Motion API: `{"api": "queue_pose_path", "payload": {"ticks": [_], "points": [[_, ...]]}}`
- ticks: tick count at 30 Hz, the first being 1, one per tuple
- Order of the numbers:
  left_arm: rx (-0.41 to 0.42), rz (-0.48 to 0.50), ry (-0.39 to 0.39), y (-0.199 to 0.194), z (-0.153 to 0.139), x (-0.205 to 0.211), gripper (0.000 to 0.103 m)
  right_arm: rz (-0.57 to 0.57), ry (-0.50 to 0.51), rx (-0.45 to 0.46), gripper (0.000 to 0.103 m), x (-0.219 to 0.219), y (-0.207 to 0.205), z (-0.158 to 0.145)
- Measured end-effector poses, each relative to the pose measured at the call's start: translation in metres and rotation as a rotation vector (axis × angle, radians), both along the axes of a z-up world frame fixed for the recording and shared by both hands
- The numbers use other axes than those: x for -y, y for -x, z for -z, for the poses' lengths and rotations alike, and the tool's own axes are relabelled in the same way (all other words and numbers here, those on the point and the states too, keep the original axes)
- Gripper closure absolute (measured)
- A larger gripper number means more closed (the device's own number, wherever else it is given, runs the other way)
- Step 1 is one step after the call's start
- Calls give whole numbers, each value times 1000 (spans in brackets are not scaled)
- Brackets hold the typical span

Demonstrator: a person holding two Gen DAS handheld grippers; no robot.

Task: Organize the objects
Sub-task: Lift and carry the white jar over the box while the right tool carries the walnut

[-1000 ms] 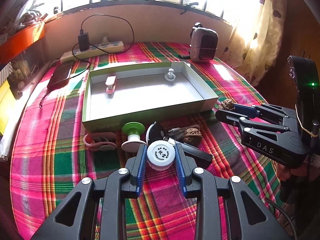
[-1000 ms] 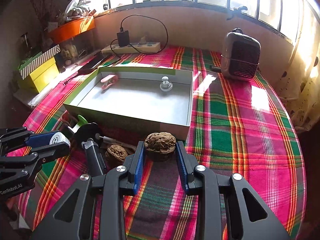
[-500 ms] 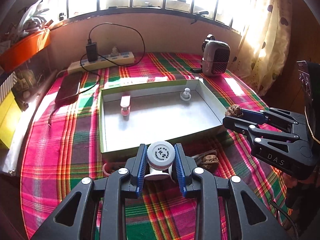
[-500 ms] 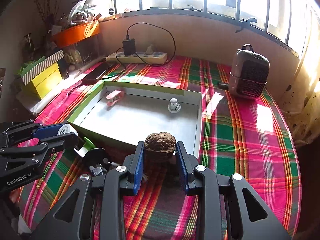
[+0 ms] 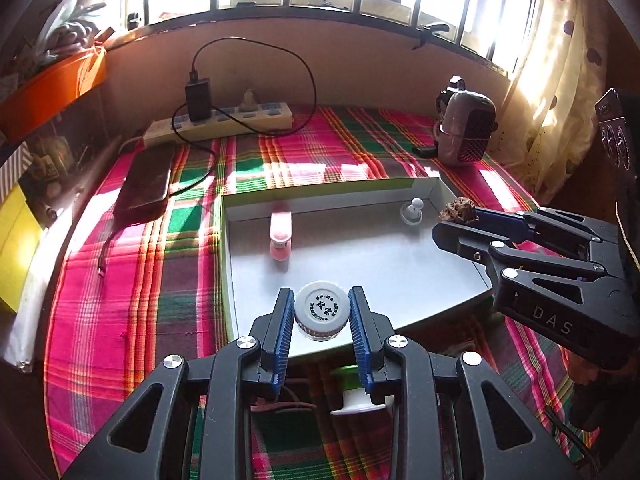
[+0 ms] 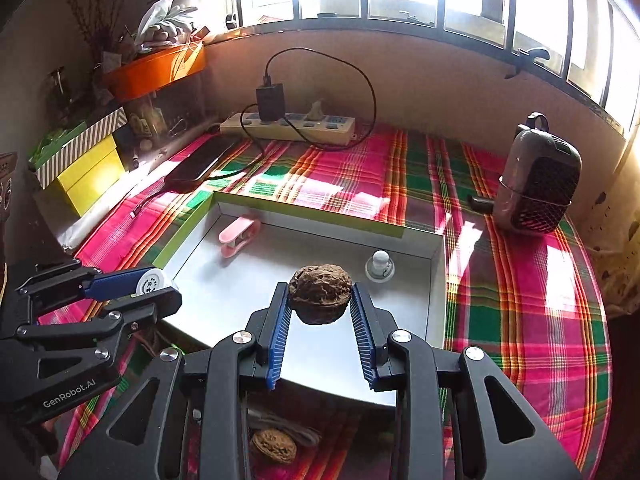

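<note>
My left gripper (image 5: 322, 318) is shut on a small white bottle (image 5: 322, 312) with a printed cap, held above the near edge of the shallow green-rimmed box (image 5: 320, 188). My right gripper (image 6: 320, 300) is shut on a brown walnut (image 6: 320, 292) over the box's near right part. Inside the box lie a pink clip (image 5: 280, 230) and a small white knob (image 5: 412, 210). In the left wrist view the right gripper (image 5: 460, 216) with its walnut (image 5: 458, 210) enters from the right. The left gripper (image 6: 154, 286) shows at the left of the right wrist view.
A second walnut (image 6: 274, 444), a cord and a green-and-white piece (image 5: 354, 396) lie on the plaid cloth in front of the box. A power strip (image 5: 224, 122), a dark phone (image 5: 146, 180), a small heater (image 5: 466, 134) and yellow boxes (image 6: 90, 176) stand around the table.
Both grippers have moved forward from the loose items in front of the box to above its near edge, each still carrying its object.
</note>
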State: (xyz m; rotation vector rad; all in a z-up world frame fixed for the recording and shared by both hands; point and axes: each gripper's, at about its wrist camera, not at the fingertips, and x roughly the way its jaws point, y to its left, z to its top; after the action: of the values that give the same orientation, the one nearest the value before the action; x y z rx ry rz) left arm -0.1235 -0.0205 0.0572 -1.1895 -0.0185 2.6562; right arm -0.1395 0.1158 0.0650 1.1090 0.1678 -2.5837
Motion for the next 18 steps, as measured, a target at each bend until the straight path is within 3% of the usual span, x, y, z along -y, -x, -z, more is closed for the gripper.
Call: {"api": "queue_pose_path", "payload": {"ticks": [18], "points": [[13, -27, 48, 31, 22, -2, 77, 1, -29, 66, 71, 18, 54, 32]]}}
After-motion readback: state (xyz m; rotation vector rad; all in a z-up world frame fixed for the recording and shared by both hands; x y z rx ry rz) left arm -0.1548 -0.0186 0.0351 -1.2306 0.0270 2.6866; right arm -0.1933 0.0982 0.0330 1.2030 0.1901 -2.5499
